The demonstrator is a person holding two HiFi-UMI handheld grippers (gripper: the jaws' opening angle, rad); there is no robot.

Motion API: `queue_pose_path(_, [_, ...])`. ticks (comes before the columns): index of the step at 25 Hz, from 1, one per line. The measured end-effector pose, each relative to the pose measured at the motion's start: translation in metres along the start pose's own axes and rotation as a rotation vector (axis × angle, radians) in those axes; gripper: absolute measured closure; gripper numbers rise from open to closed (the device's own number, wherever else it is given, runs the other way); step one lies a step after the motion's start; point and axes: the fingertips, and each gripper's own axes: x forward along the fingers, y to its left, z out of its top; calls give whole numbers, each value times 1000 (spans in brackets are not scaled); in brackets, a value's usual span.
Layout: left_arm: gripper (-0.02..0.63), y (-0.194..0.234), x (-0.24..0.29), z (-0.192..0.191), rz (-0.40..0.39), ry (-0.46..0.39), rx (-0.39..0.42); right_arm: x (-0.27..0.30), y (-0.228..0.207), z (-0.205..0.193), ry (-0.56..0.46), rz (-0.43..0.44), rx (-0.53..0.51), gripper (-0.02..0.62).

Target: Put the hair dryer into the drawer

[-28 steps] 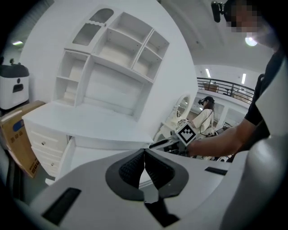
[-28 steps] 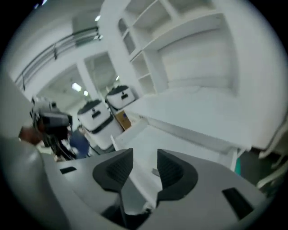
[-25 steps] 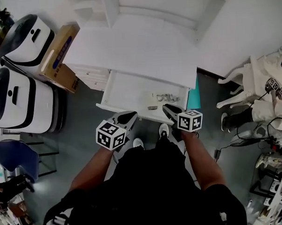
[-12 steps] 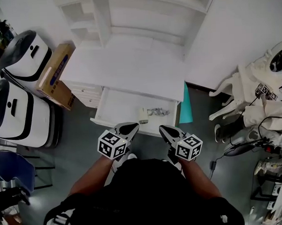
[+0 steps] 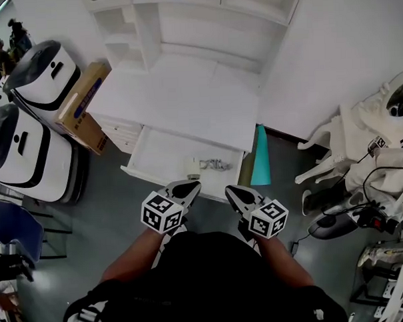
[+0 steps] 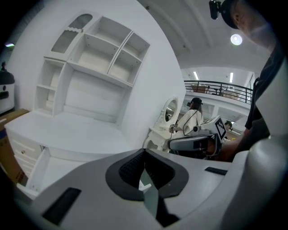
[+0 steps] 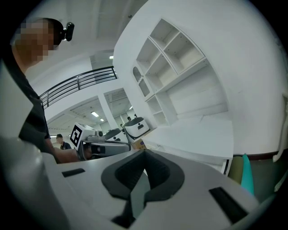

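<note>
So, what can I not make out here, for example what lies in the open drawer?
- Head view: the pale thing and the grey tangle in the drawer are too small to identify.
- Both gripper views: the drawer's contents are hidden behind the bodies of the left gripper and the right gripper.
- Head view: the print on the cardboard box is too small to read.

Lab hall, mock bedroom corner
Ahead of the left gripper point(image 5: 188, 186) a white shelved desk point(image 5: 186, 104); white-and-black rounded machines point(image 5: 28, 154) to its left, black-railed balcony point(image 6: 216, 87) to its right.
</note>
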Motion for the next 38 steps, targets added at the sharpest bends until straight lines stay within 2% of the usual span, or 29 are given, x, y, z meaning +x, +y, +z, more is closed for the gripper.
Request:
queue_pose_path(9, [595, -45, 20, 2, 48, -12, -6, -50, -23, -6, -8, -10, 19, 569])
queue_pose_path(21, [595, -98, 13, -31, 154, -21, -22, -100, -31, -34, 4, 62, 40, 569])
queue_pose_path(28, [595, -100, -1, -38, 173, -19, -24, -101, -19, -45, 29, 72, 17, 569])
queue_pose_path(38, [595, -68, -35, -34, 124, 11, 13, -65, 17, -51, 15, 22, 7, 570])
